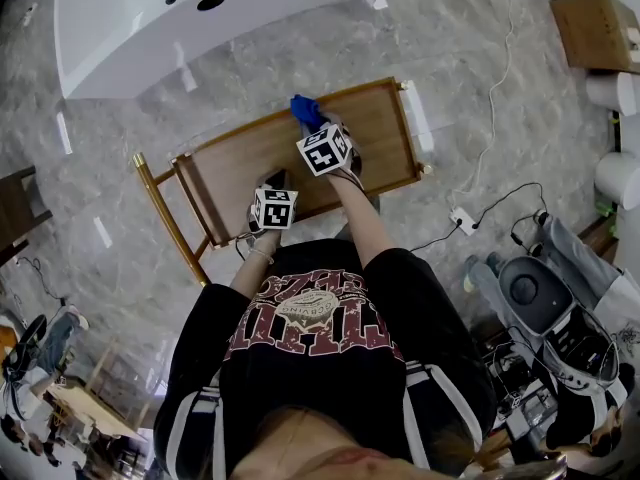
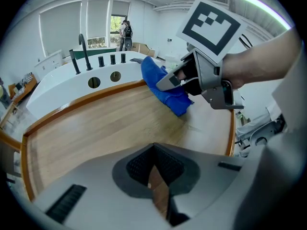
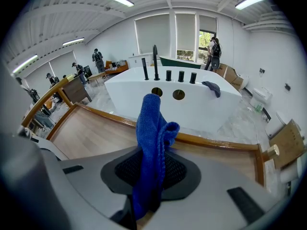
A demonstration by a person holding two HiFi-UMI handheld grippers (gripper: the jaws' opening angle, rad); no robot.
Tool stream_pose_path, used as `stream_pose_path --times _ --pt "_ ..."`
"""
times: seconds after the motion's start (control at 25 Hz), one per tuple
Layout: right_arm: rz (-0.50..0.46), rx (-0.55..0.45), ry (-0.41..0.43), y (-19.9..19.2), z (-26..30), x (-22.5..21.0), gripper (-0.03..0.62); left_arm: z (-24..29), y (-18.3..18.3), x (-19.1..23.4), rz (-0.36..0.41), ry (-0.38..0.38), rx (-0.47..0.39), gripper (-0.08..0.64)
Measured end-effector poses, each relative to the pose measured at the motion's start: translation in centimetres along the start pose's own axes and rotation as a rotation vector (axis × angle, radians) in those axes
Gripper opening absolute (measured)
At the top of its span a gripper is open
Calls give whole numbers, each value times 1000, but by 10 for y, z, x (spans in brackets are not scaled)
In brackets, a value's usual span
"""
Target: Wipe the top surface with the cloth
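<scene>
— Jaws first, please: how do they stand?

— On my right gripper [image 3: 152, 151] they are closed on the blue cloth [image 3: 152, 128]. It is pinched between the two pads [image 3: 176, 169], and a folded part of it stands up past the tips. On my left gripper [image 2: 153, 147] the jaws are closed on each other with nothing between them; only a thin slit below the tips shows some wood.

— And where is the cloth on the surface?

— In the left gripper view it hangs under the right gripper, and its lower end reaches the wooden top [image 2: 96, 128]. It seems to touch, but I cannot be fully sure. In the head view the cloth is at the far edge of the top, on the side toward the white bathtub [image 1: 150, 18]. The left gripper is at the near edge, apart from the cloth.

— How many of each thing?

— One cloth. Two grippers, each with one marker cube [image 1: 325, 149]. One wooden top with a raised rim, on a gold-coloured frame [image 1: 165, 213]. On the bathtub I count two round holes [image 3: 157, 91] and five black fittings [image 3: 155, 61], the tall spout included.

— Any writing?

— The cubes carry only black-and-white square patterns, no letters. The person's shirt [image 1: 320, 348] has big red letters, but they are upside down in the head view and I cannot read them.
</scene>
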State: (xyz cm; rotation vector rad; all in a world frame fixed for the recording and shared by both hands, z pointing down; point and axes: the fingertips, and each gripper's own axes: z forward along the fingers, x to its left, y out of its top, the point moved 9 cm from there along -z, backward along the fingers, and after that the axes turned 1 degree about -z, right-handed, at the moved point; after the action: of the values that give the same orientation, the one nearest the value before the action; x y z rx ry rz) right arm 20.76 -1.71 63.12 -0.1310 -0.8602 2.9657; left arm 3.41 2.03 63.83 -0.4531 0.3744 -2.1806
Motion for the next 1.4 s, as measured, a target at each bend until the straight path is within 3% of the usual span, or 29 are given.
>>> stream_pose_path --times 0.32,1.4 --pt "0 8 -33 -6 -4 -19 89 -1 -3 1 25 20 -6 48" --pt "18 40 -128 -24 -27 -85 89 -4 3 3 -10 25 -10 48"
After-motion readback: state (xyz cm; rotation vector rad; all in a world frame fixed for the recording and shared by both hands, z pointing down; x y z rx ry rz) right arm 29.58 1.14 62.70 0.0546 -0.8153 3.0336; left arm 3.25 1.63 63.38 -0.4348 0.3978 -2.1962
